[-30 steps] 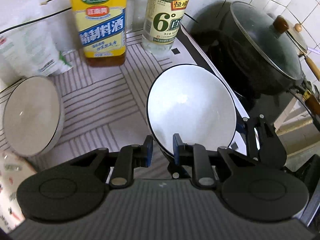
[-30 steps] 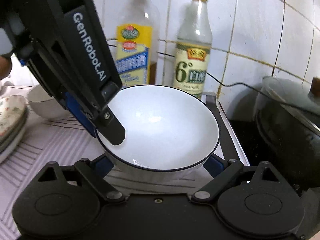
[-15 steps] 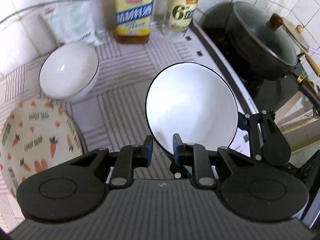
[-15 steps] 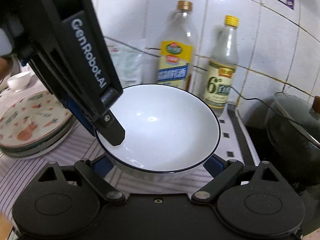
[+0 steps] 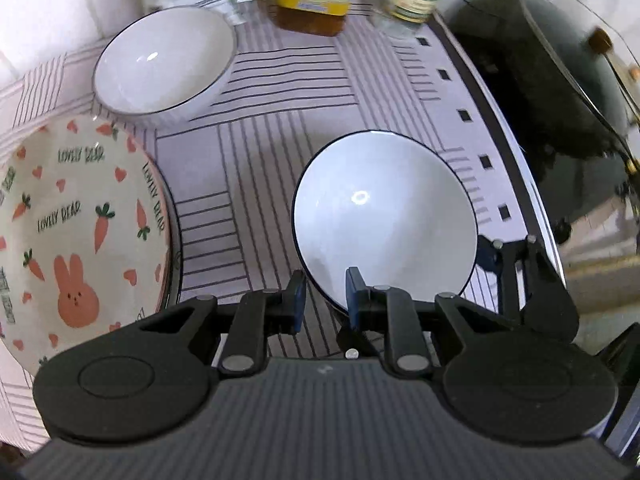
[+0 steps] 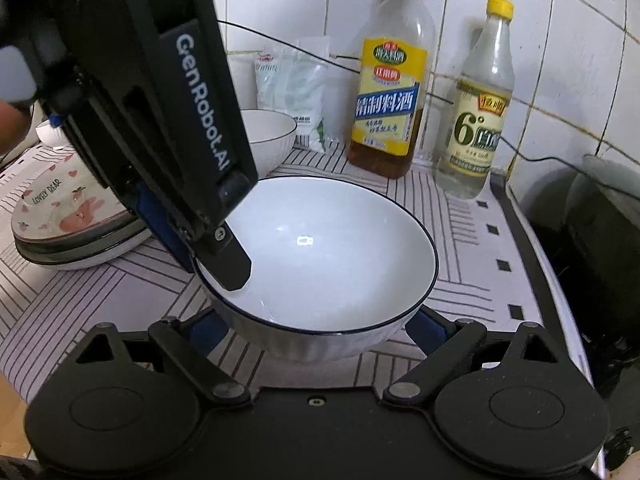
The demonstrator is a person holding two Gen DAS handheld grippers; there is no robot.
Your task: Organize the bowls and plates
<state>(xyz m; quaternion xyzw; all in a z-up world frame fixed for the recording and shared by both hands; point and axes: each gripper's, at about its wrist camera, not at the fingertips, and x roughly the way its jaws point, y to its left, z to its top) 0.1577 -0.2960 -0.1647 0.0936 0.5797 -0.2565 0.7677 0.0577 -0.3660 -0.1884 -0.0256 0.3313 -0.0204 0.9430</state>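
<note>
Two claws meet one bowl (image 6: pixel 320 256): left claw (image 5: pixel 325 298) pinches its rim, right claw (image 6: pixel 316 328) spreads wide around it.

Left wrist view looks steeply down, right wrist view level toward the wall; both closely share the bowl (image 5: pixel 384 216) (image 6: pixel 320 256).

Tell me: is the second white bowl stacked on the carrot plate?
No: the second white bowl stands on the striped mat behind the carrot plate, not on it.
</note>
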